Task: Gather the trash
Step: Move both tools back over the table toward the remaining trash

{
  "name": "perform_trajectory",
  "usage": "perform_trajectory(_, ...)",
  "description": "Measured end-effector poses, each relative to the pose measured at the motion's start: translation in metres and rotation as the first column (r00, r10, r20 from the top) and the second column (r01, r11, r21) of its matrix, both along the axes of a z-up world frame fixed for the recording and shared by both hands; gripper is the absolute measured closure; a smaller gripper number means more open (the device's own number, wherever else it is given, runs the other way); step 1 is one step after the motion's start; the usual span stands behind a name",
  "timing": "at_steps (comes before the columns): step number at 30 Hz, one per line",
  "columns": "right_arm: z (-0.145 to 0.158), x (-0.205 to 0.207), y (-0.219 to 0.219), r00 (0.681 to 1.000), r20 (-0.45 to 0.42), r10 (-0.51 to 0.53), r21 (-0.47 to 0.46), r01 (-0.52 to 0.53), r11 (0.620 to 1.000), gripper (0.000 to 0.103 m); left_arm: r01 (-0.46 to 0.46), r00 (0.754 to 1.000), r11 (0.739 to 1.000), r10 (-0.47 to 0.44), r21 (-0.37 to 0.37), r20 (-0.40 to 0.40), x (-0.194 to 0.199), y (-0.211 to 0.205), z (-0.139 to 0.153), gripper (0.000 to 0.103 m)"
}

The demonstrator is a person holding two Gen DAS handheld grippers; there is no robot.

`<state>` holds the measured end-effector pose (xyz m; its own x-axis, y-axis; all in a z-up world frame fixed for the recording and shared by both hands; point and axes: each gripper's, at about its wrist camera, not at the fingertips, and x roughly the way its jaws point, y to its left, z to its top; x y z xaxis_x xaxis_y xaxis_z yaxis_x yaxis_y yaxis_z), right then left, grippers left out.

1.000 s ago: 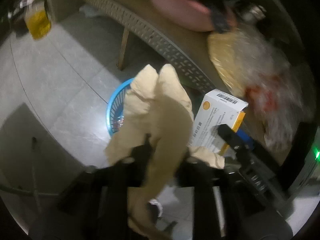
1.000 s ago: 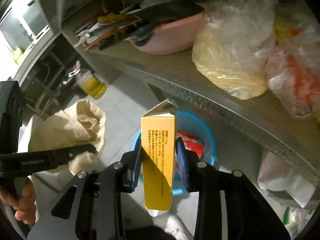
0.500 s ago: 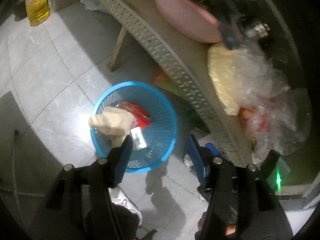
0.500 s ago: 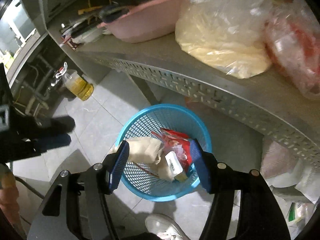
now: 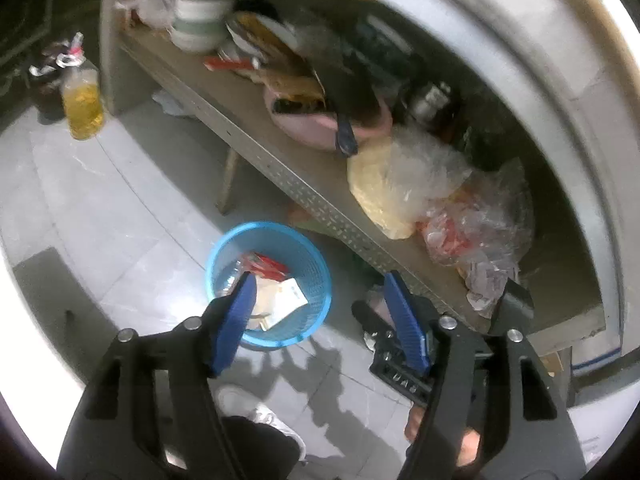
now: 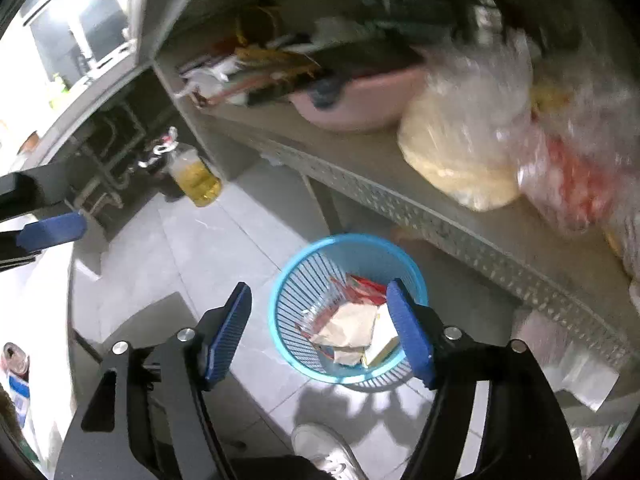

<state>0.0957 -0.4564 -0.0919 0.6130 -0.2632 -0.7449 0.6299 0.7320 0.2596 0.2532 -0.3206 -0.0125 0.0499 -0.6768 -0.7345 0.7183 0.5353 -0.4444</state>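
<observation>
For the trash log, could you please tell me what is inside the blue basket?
The blue basket holds crumpled tan paper, a white-and-yellow box and a red wrapper. Anything beneath them is covered.

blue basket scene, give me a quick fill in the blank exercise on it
1. The blue basket stands on the ____.
2. Both the left gripper and the right gripper are ____.
3. The pink basin sits on the ____, beside the plastic bags.
4. The bottle on the floor holds ____ liquid.

Missing words: floor; open; shelf; yellow
</observation>
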Motion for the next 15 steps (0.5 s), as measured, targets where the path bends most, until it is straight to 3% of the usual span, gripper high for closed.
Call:
perform_trajectory(8,0.039,-0.002,0.024,0.995,0.051,0.082,-0.021,-0.081,0.997,0.03,-0.088,0.993,0.994,0.093,-0.062,0.071,-0.026,0.082,0.045,0.034)
perform_trajectory(15,0.073,0.0,0.051,0.979,0.088,0.186,-0.046,-0.182,0.982,0.021,-0.19,0.964,0.978,0.202,-0.083,0.175,-0.048,0.148,0.072,0.028)
